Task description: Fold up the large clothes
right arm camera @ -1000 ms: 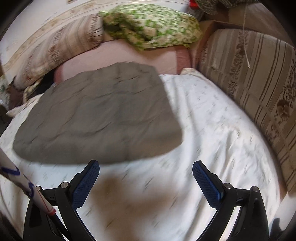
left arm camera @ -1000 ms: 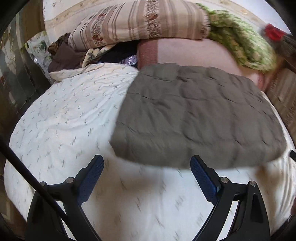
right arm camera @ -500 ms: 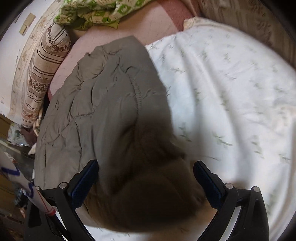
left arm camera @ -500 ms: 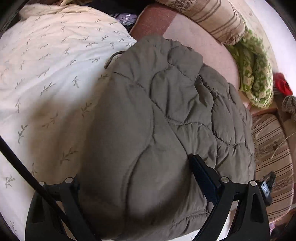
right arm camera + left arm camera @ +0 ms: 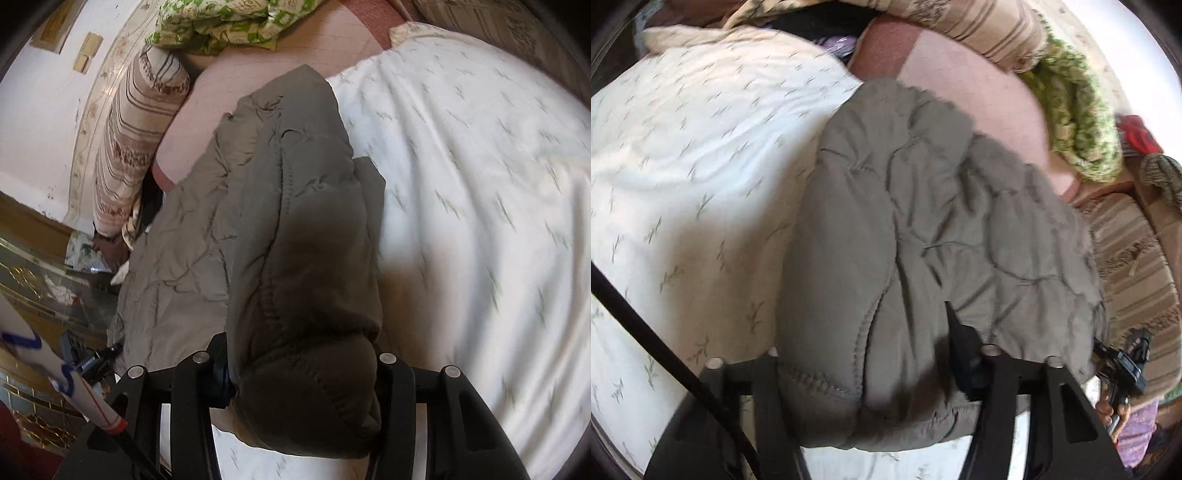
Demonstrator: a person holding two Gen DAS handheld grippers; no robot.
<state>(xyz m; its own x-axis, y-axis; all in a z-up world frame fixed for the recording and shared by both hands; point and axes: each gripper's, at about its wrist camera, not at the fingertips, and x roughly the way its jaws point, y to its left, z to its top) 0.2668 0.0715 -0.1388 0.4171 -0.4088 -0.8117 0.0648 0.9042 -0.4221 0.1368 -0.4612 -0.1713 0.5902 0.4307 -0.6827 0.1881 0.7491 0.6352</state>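
Mid-fold: left gripper (image 5: 871,369) & right gripper (image 5: 299,373) each clamped on near corners of grey quilted jacket (image 5: 923,221), on bedsheet (image 5: 701,166) below the pillows. Next, prob. carry edge toward pillows.

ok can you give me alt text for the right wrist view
The right claw is clamped on a thick bunched edge of an olive-grey quilted jacket, which fills the middle of the fisheye frame and trails away across a bed. A white sheet with small leaf sprigs lies to the right; a striped pillow and a green patterned blanket sit at the far end.
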